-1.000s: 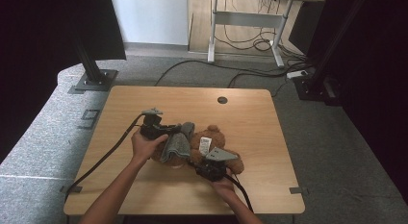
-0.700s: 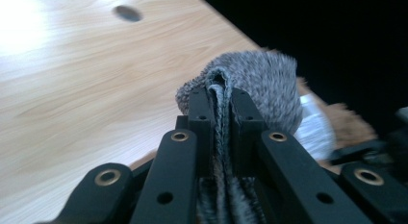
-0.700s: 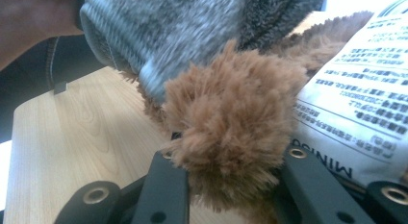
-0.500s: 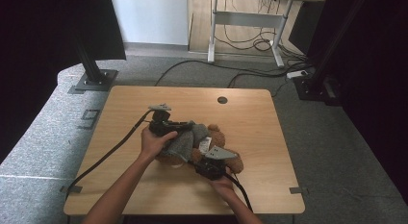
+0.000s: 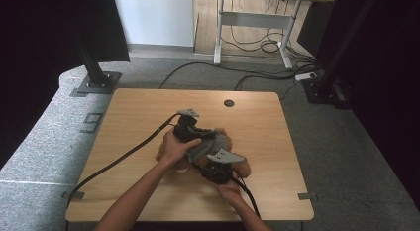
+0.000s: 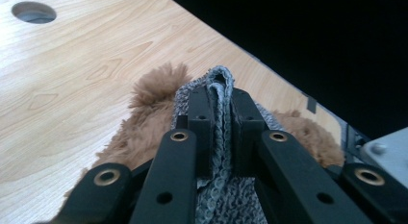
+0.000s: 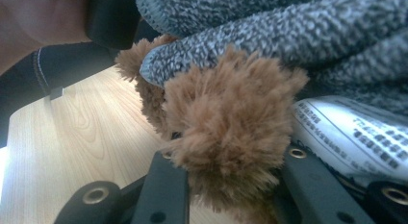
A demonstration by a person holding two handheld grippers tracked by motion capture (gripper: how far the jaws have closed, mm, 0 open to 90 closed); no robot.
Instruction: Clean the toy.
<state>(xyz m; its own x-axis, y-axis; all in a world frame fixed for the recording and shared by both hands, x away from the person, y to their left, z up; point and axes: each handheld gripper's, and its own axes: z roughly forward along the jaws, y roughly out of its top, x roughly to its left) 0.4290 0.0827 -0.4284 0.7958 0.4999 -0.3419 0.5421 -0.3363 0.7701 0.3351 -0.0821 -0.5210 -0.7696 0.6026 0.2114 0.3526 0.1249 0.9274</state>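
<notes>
left tongs [image 6: 219,113]: clamped on a fold of the grey knit cloth [image 6: 226,195], jaws nearly together, cloth edge pinched between them
right tongs [image 7: 231,185]: clamped on a brown fuzzy limb of the plush toy [image 7: 226,137], fur bulging between the jaws
plush toy place: on the bench [image 5: 148,117], between both tongs, just ahead of the right tongs and under the left ones
cloth place: draped over the toy, held up at the left tongs' tips, touching the fur
white tag [image 7: 346,132]: just right of the right tongs, under the cloth
step: looked like dressing or undressing the toy, right side anchoring, left side pulling knit
next move: likely needs a steady anchor and a slow pull along the body; snagging on fur is the risk
</notes>
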